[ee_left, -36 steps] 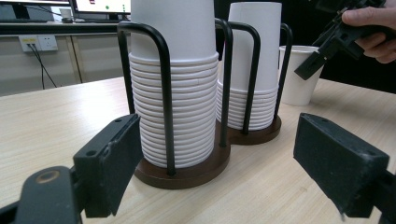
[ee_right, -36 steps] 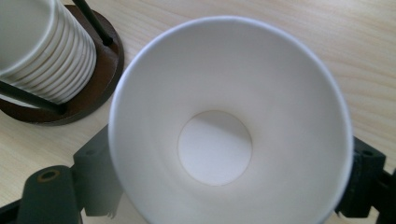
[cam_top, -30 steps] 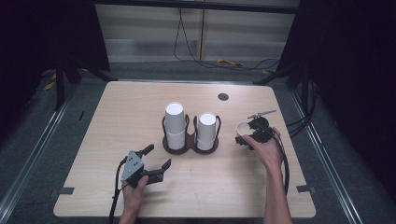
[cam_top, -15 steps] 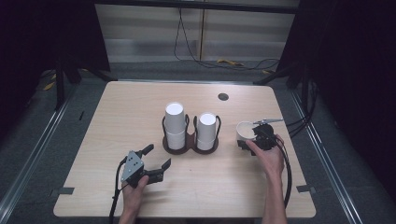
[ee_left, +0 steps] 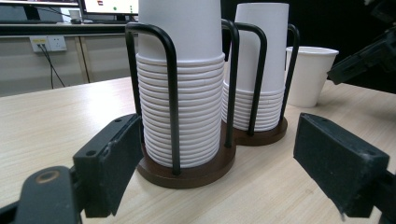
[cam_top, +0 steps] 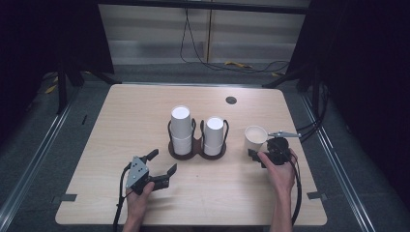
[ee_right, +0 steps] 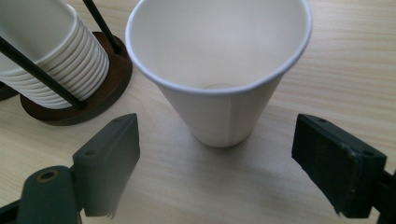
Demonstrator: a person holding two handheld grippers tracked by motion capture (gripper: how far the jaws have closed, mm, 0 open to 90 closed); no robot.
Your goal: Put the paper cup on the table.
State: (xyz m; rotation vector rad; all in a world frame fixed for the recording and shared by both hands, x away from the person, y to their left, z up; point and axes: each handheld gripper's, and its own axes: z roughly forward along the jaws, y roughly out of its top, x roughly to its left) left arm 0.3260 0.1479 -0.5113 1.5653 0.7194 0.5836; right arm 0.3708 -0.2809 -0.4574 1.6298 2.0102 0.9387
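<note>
One white paper cup, upright, right of centre frame, free between spread right gripper jaws. Left gripper, lower left, likewise released, empty.

Single cup right of cup holder

Wooden table; dark grommet.

Two black jaws of the left gripper rise wide apart from the bottom corners, holding nothing. Between them at centre frame stands a dark brown round-based holder with black wire loops, carrying two stacks of white paper cups (upside down). At upper right, a single upright white paper cup stands on the pale wooden table.
</note>
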